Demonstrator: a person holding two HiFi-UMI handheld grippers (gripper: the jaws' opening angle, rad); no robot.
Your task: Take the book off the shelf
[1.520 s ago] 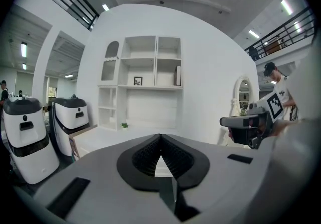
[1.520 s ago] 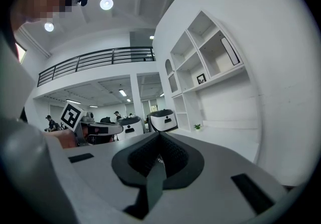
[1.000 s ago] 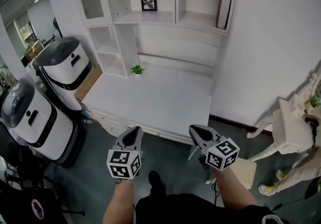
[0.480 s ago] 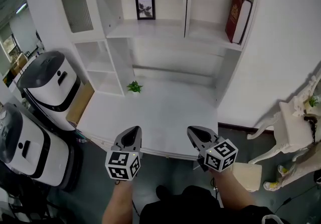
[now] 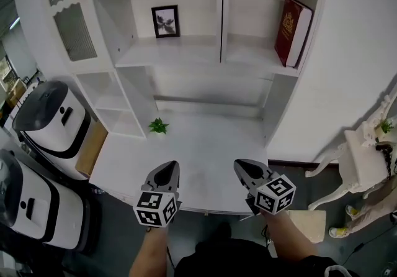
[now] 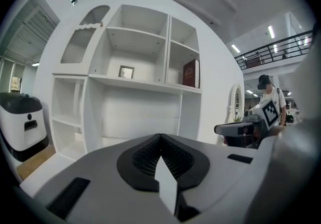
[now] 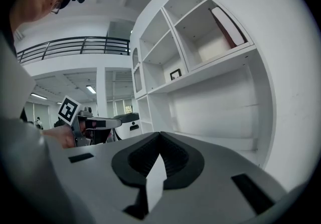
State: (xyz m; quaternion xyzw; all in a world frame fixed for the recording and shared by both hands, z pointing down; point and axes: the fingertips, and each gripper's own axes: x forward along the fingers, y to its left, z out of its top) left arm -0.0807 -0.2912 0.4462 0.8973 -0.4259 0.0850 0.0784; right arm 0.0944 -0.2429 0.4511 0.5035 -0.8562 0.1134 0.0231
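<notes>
A red book (image 5: 293,31) with gold print leans against the right wall of the upper right shelf compartment. It also shows far off as the book (image 6: 190,73) in the left gripper view and high up as the book (image 7: 229,28) in the right gripper view. My left gripper (image 5: 166,172) and right gripper (image 5: 244,167) hover side by side over the front edge of the white desk (image 5: 205,139), well below and short of the book. Both are shut with nothing between their jaws, as seen on the left gripper (image 6: 160,137) and the right gripper (image 7: 159,135).
A framed picture (image 5: 165,21) stands in the upper left compartment. A small green plant (image 5: 158,125) sits at the desk's back left. Two white machines (image 5: 46,114) stand to the left, and a white chair (image 5: 363,164) to the right.
The shelf has drawn nearer and sits lower in the head view, so the book looks larger. Both grippers keep their place side by side, shut.
</notes>
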